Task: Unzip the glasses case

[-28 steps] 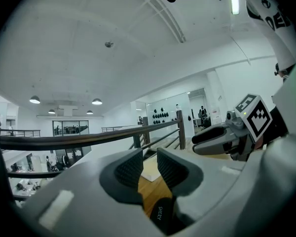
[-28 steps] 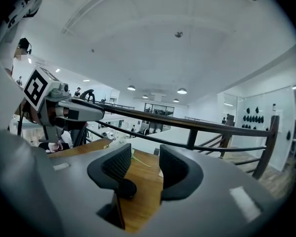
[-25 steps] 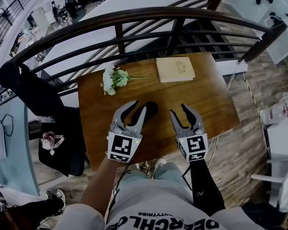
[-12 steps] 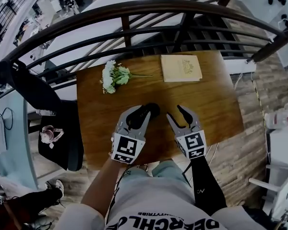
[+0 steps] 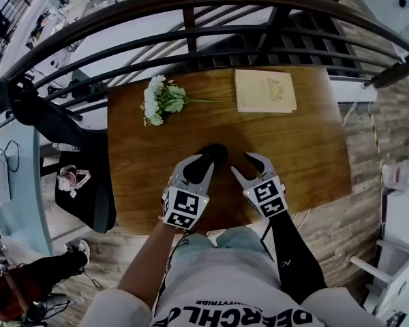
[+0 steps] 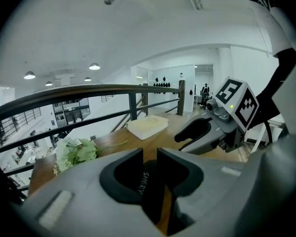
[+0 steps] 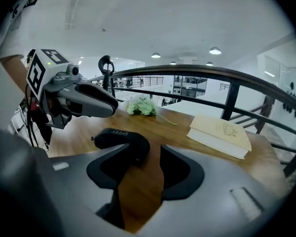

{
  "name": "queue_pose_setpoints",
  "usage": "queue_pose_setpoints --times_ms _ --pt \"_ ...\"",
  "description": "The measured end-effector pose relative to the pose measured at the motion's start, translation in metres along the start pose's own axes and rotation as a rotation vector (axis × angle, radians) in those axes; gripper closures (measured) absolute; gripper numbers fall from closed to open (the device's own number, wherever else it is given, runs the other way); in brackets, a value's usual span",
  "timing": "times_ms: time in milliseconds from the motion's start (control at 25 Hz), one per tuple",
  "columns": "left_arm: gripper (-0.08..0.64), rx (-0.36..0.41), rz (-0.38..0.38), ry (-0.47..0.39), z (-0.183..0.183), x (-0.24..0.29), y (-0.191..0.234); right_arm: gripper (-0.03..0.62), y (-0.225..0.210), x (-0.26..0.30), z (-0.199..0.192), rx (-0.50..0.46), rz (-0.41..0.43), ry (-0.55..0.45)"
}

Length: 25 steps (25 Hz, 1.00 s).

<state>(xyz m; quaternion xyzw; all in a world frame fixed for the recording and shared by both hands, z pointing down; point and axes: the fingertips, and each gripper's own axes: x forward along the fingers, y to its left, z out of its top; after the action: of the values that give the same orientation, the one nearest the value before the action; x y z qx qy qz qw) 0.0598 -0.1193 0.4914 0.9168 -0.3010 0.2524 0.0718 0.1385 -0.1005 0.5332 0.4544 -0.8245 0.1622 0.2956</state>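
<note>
Head view looks steeply down on a brown wooden table (image 5: 307, 148). Taking the things from left to right, a bunch of white flowers with green leaves (image 5: 158, 99) lies left of and well beyond the black oval glasses case (image 5: 215, 151). Next comes the left gripper (image 5: 202, 163), hanging over the near left end of the case. Its jaws are only narrowly apart, and in the left gripper view the case's printed top shows through that slit. The right gripper view shows bare wood between that gripper and the case, so nothing is pinched there. The case itself rests flat and closed on the table, near its front middle. Just right of the case is the right gripper (image 5: 249, 166), with its jaws spread. Only wood lies between them, and the case's right end sits at the tip of its left jaw. A cream, flat rectangular book (image 5: 264, 90) lies right of and well beyond the case. As a judgement, the step in hand is the approach: both grippers are closing in, neither has a hold, and the zip is not yet started. The next move calls for the left gripper to settle on the case body and steady it, while the right gripper goes for the zip pull. A small nub (image 7: 93, 138) at the case's left end may be that pull, but it is too small to be sure.
</note>
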Motion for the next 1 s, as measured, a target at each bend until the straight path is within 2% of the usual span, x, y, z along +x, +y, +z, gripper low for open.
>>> queue_pose_setpoints --times_ms 200,480,680,1000 --pt "0.469 -0.047 0.015 0.069 -0.022 0.009 -0.002 0.377 0.008 0.025 -0.021 -0.04 0.082 0.074" --pt "0.469 -0.074 0.048 0.101 -0.038 0.011 -0.001 0.392 0.02 0.053 -0.05 -0.095 0.171 0.181" --pt "0.469 -0.099 0.062 0.171 -0.067 0.019 0.002 0.413 0.023 0.063 -0.05 -0.123 0.175 0.183" --pt "0.499 -0.111 0.104 0.137 -0.072 0.019 0.007 0.449 0.024 0.077 -0.051 -0.123 0.161 0.209"
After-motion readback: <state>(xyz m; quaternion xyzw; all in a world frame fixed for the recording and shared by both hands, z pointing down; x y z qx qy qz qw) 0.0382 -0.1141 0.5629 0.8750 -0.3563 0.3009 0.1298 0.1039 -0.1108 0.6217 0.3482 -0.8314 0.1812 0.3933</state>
